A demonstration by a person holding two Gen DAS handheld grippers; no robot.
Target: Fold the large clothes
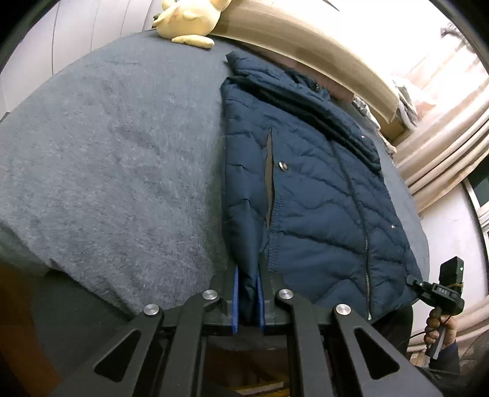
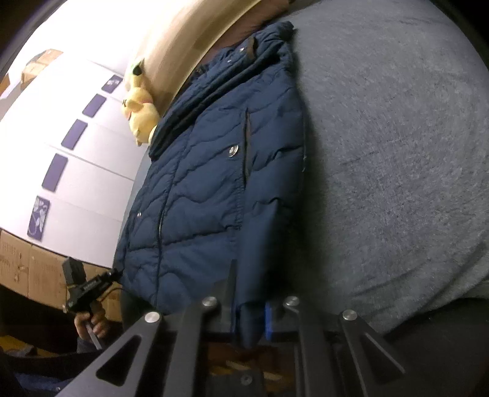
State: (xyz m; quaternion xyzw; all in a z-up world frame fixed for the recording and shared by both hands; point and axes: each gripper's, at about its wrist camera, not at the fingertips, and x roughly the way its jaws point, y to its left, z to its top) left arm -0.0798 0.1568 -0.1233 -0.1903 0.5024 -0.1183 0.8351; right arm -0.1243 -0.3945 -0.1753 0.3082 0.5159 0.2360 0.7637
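Observation:
A navy quilted puffer jacket point(image 1: 308, 189) lies on the grey bed cover point(image 1: 107, 158), zipped, sleeves folded in, hood toward the headboard. My left gripper point(image 1: 247, 293) is shut on the jacket's bottom left hem corner, fabric pinched between its blue pads point(image 1: 235, 296). In the right wrist view the jacket point(image 2: 207, 183) lies the same way, and my right gripper point(image 2: 250, 311) is shut on its bottom right hem corner at the bed's near edge. Each gripper's handle shows in the other's view, the right gripper point(image 1: 443, 293) and the left gripper point(image 2: 85, 287).
A yellow plush toy point(image 1: 186, 21) sits at the head of the bed by the wooden headboard point(image 1: 321, 39); it also shows in the right wrist view point(image 2: 140, 107). Curtains point(image 1: 443, 128) hang on the right. Cardboard boxes point(image 2: 27, 268) stand by the white wardrobe point(image 2: 91, 171).

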